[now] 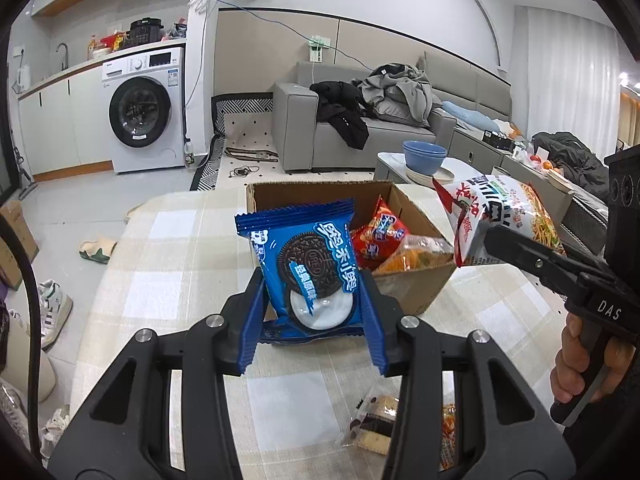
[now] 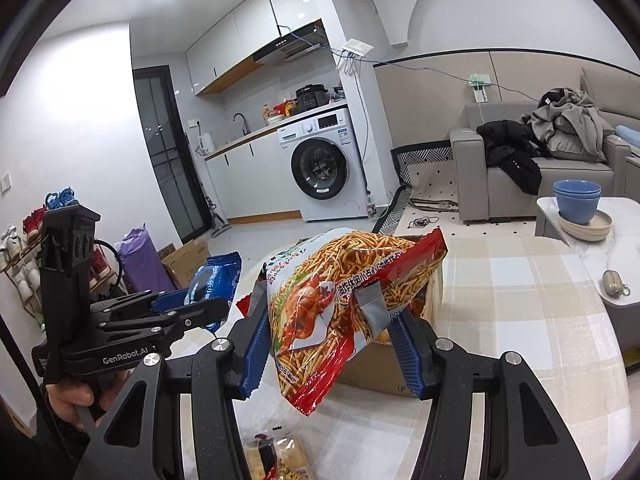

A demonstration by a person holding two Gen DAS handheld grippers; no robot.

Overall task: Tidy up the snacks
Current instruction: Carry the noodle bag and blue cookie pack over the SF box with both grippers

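Note:
My left gripper is shut on a blue Oreo packet, held upright above the checked table just in front of an open cardboard box. The box holds a red snack bag and an orange packet. My right gripper is shut on a red-and-white bag of fried noodle sticks, held over the box's near right edge; that bag also shows at the right of the left wrist view. The left gripper with the Oreo packet shows at the left of the right wrist view.
A clear packet of biscuits and another noodle-snack packet lie on the checked tablecloth near me. Beyond the box stands a side table with blue bowls on plates. A grey sofa and a washing machine are farther back.

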